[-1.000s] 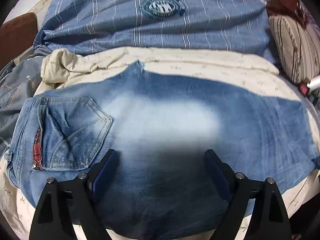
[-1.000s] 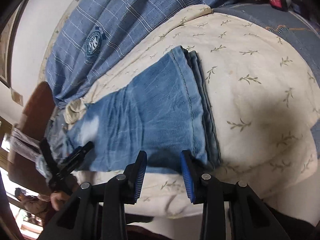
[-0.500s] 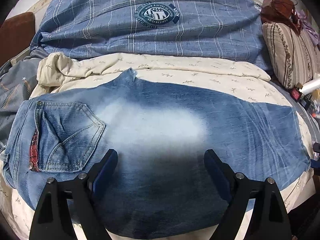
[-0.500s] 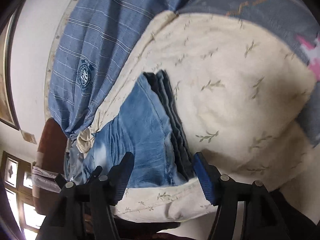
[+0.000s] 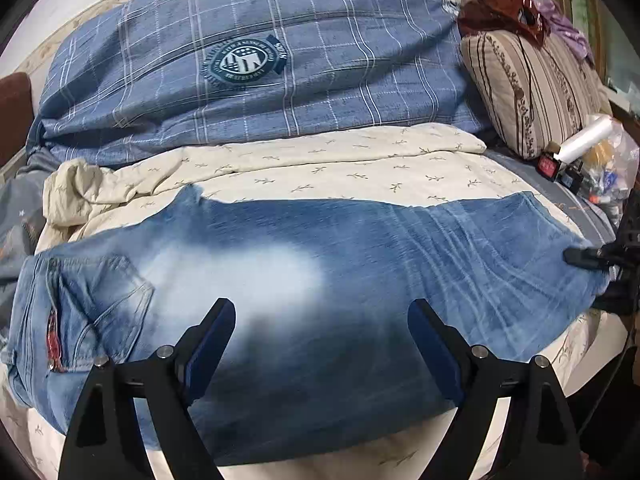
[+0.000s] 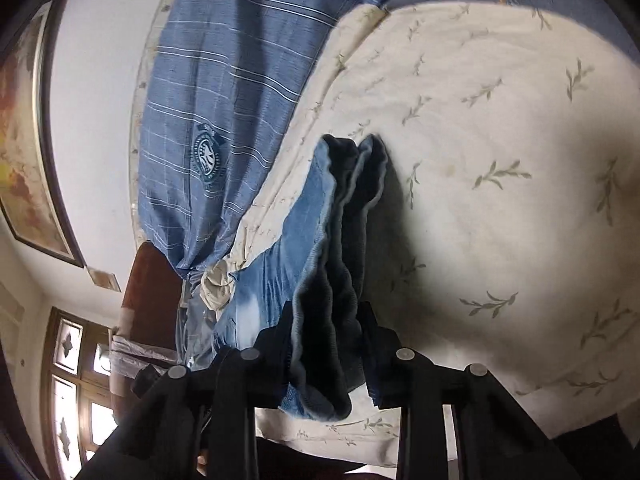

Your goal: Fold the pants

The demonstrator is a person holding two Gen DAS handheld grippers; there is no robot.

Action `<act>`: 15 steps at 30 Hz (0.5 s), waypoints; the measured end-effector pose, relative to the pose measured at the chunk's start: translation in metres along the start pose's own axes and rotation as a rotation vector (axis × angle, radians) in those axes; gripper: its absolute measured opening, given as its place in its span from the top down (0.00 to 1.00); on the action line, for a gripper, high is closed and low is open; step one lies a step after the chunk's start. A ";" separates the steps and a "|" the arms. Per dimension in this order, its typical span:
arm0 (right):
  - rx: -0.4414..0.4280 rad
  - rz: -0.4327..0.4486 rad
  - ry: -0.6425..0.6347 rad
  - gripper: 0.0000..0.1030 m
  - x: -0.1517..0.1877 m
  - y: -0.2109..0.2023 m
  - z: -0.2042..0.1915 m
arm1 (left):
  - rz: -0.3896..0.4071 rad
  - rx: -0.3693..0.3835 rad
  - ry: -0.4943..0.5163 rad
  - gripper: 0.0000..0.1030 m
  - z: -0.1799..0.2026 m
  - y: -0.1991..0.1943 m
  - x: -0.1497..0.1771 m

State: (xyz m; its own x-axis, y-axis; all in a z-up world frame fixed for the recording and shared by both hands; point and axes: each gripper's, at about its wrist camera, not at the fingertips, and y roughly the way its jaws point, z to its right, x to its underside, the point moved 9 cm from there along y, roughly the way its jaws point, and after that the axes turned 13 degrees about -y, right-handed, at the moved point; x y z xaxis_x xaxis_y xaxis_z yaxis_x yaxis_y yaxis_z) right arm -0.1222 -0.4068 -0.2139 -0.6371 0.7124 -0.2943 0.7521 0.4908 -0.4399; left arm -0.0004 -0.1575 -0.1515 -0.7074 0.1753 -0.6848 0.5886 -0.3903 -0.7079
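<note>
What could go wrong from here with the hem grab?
1. The right tool is closing on the stacked hems of the jeans. The layers look uneven, so one may slip out when lifted.
2. The left tool hangs open above the thigh and holds nothing, so the waist end may drag.
3. The cream sheet lies right under the hems and could get pinched too.

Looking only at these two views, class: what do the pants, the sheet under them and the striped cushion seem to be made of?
Pants: denim, probably cotton; blue with a faded whitish patch, stitched pocket, thick layered hems.
Sheet: thin woven cloth, perhaps cotton; matte cream, printed sprigs, soft creases.
Striped cushion: woven upholstery cloth, fibre unclear; beige with brown patterned stripes.
</note>
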 end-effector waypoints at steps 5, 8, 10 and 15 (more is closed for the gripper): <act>0.017 -0.040 0.095 0.68 0.006 0.008 0.018 | -0.034 -0.028 -0.005 0.13 0.029 0.017 -0.012; 0.002 -0.045 0.110 0.64 0.007 0.009 0.020 | -0.046 -0.041 0.024 0.13 0.051 0.029 -0.018; -0.058 -0.029 0.168 0.46 0.008 0.008 0.023 | -0.054 -0.089 0.051 0.13 0.060 0.039 -0.021; -0.045 -0.019 0.072 0.43 0.006 0.009 0.010 | -0.176 -0.199 0.106 0.13 0.067 0.079 -0.007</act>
State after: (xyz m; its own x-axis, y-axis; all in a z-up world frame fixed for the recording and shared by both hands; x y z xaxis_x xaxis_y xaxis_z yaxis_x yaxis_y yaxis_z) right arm -0.1210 -0.4034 -0.2280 -0.6390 0.7360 -0.2236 0.7476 0.5257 -0.4059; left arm 0.0245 -0.2495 -0.1912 -0.7665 0.3224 -0.5555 0.5332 -0.1628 -0.8302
